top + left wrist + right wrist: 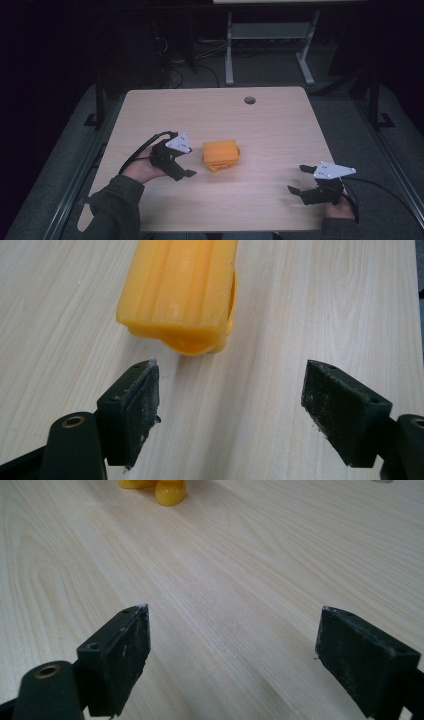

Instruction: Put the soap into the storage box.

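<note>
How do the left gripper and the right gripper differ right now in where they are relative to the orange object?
The left gripper sits right beside the orange object, which looms large just ahead of its jaws in the left gripper view; the right gripper is well away, near the table's front right corner, with the object small and distant in its view. Both are open, holding nothing.

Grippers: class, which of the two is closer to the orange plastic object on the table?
The left gripper: its open jaws sit just beside the orange plastic object, not touching it. The right gripper, also open, is well off toward the table's near right corner.
</note>
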`<state>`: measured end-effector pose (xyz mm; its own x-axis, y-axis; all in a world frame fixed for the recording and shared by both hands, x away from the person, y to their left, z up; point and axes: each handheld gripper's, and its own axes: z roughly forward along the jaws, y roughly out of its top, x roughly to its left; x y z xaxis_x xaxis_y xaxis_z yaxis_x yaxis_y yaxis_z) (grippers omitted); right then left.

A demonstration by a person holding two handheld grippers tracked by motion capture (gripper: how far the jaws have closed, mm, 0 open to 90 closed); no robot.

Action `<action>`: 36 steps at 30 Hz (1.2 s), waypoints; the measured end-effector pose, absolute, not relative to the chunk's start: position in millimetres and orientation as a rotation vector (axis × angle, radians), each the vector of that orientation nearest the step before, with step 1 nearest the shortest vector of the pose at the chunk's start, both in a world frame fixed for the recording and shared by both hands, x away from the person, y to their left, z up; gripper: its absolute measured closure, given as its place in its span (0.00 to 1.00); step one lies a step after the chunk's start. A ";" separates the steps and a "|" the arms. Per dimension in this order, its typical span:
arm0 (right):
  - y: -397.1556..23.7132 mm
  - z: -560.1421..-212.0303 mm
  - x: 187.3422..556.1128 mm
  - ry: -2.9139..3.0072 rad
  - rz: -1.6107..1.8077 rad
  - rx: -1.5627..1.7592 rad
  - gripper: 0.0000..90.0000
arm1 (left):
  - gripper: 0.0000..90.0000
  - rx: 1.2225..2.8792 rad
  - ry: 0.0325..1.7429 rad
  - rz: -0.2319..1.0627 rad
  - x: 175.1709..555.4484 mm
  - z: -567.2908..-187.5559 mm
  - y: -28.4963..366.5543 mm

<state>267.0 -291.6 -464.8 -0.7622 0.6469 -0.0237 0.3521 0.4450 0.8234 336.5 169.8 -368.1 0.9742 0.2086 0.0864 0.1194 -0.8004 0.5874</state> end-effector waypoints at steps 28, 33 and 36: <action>-291.1 -464.6 265.8 2.363 1.220 0.864 0.15 | 0.24 2.479 0.259 0.174 314.3 -377.3 188.2; -291.4 -464.7 265.6 2.361 1.220 0.863 0.15 | 0.24 2.480 0.262 0.182 310.7 -379.7 191.9; -291.0 -464.6 265.4 2.363 1.219 0.863 0.15 | 0.24 2.479 0.264 0.182 309.2 -380.9 194.3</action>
